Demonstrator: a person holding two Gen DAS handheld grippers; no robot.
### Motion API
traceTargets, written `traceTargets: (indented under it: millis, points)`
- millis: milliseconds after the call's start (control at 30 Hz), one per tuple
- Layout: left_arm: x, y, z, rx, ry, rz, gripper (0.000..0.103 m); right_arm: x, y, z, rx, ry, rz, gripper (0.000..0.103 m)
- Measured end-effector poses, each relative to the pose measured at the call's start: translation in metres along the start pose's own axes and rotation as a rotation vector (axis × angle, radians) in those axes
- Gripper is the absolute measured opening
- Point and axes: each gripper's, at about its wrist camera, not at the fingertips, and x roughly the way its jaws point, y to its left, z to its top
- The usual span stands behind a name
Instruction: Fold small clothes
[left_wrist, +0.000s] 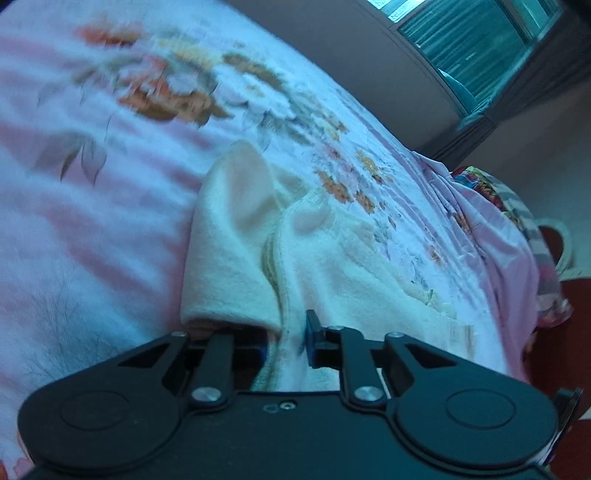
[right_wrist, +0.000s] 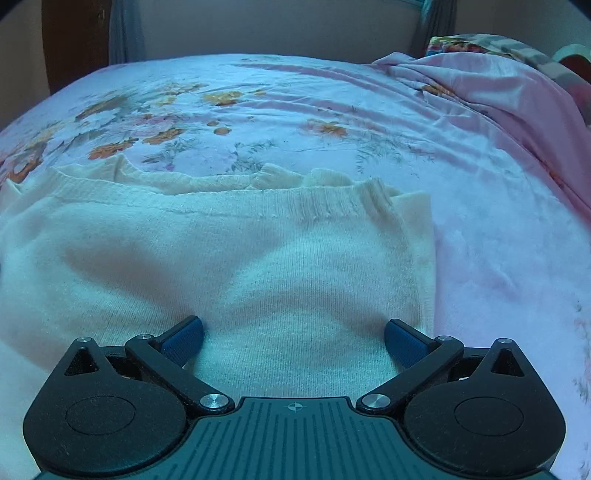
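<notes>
A cream knitted garment (right_wrist: 229, 266) lies partly folded on a floral bedsheet (right_wrist: 258, 110). My right gripper (right_wrist: 293, 339) is open, its blue-padded fingers (right_wrist: 184, 338) resting on the flat garment near its right edge. In the left wrist view my left gripper (left_wrist: 286, 341) is shut on a bunched fold of the same garment (left_wrist: 236, 229) and holds it lifted above the sheet (left_wrist: 92, 184); the cloth hides the left pad.
The bed runs to a wall at the back (right_wrist: 277, 33). A rumpled pink sheet (right_wrist: 498, 92) and a colourful cloth (right_wrist: 461, 42) lie at the far right. A window (left_wrist: 461, 48) and a red chair-like object (left_wrist: 561, 251) show beyond the bed.
</notes>
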Motion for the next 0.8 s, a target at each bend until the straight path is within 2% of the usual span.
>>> traceTargets:
  millis: [100, 167, 300, 433, 500, 567, 633, 700, 800]
  points:
    - [-0.012, -0.022, 0.0, 0.085, -0.054, 0.017, 0.015, -0.003, -0.004, 0.002, 0.015, 0.002, 0.014, 0.103]
    - [-0.02, -0.045, 0.0, 0.177, -0.087, 0.016, 0.013, -0.012, -0.009, 0.002, 0.047, -0.022, 0.049, 0.103]
    - [-0.021, -0.103, -0.006, 0.346, -0.106, -0.024, 0.013, -0.033, -0.024, 0.002, 0.115, -0.073, 0.109, 0.103]
    - [0.001, -0.162, -0.032, 0.48, -0.048, -0.073, 0.013, -0.052, -0.042, 0.0, 0.146, -0.096, 0.126, 0.103]
    - [0.018, -0.185, -0.055, 0.524, 0.015, -0.09, 0.013, -0.06, -0.053, -0.003, 0.155, -0.104, 0.126, 0.103]
    - [0.037, -0.201, -0.08, 0.564, 0.09, -0.07, 0.015, -0.066, -0.066, -0.008, 0.167, -0.104, 0.116, 0.103]
    - [0.049, -0.206, -0.098, 0.549, 0.145, -0.047, 0.018, -0.069, -0.08, -0.014, 0.186, -0.095, 0.103, 0.103]
    - [0.047, -0.21, -0.105, 0.537, 0.155, -0.051, 0.028, -0.071, -0.094, -0.02, 0.214, -0.088, 0.099, 0.103]
    - [0.03, -0.214, -0.102, 0.52, 0.165, -0.11, 0.034, -0.078, -0.106, -0.025, 0.24, -0.086, 0.109, 0.103]
